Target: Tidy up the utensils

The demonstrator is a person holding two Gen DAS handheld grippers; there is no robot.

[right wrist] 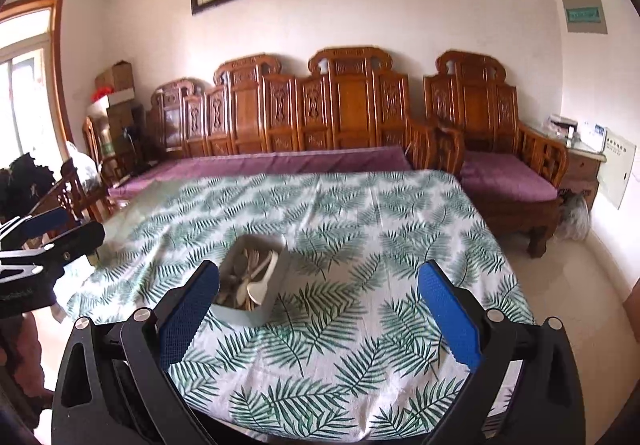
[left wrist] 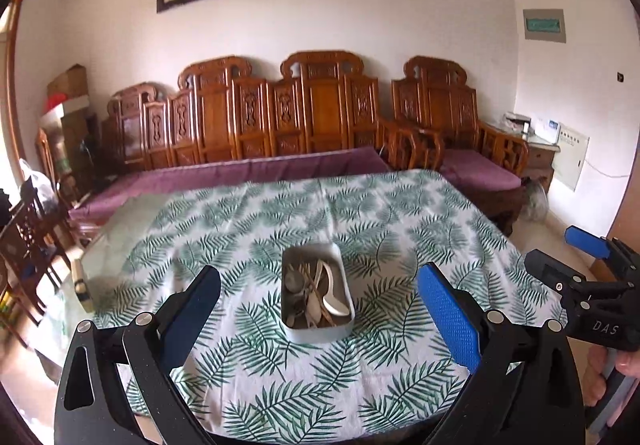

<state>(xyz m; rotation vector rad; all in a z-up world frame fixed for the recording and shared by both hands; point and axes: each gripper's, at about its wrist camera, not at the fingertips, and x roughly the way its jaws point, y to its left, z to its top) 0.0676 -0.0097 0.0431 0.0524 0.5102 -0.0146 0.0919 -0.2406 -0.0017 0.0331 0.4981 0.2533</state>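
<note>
Tin (left wrist: 318, 291) of utensils (left wrist: 320, 295) lies dead ahead of the left gripper (left wrist: 318, 319), long axis pointing away; right gripper (right wrist: 318, 319) sits off to its right; both spread wide, empty.

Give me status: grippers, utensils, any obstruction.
Left gripper open, empty, above table. Right gripper open, empty. Utensils piled in tin on tablecloth. Nothing blocking the tin.
</note>
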